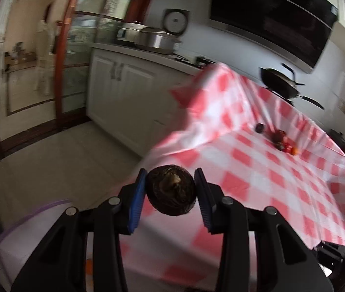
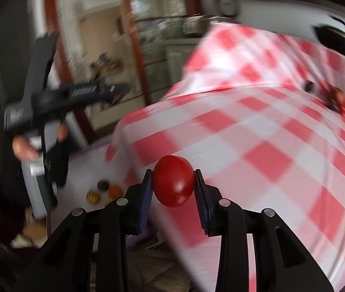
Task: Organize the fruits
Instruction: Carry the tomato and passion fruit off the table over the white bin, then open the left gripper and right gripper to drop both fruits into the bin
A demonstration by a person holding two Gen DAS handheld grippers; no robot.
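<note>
Red-and-white checked cloth, kind of shiny and plasticky with creases, covers the table [image 1: 282, 189] across the right half of both views, with one corner bunched up toward the upper middle.

Left gripper [image 1: 171, 189] has its blue ribbed pads [image 1: 137, 202] pressed against both sides of a round dark brown fruit [image 1: 171, 191], dull and rough-skinned with a paler knobby patch in the middle. It sits low center in the left wrist view, held above the cloth edge.

Right gripper [image 2: 173, 185] is clamped on a smooth glossy red tomato [image 2: 173, 181], slightly egg-shaped, pads touching both its sides, low center in the right wrist view.

More fruit sits in a small pile [image 1: 282, 141] on the cloth at mid-right of the left view: reddish ones, an orange one, and a dark round one just to the left of them. Too blurry to name them.

Lower left in the right wrist view there's a pale flat surface with a purplish edge [image 2: 92, 168] holding a few small fruits [image 2: 103, 191]: one stripy yellow, one dark, one orange. The other handheld gripper and the hand on it show up blurred above that.

A dark wok [image 1: 282, 82] sits at the far edge of the table, upper right, and a metal pot [image 1: 155, 39] is on the white counter.
</note>
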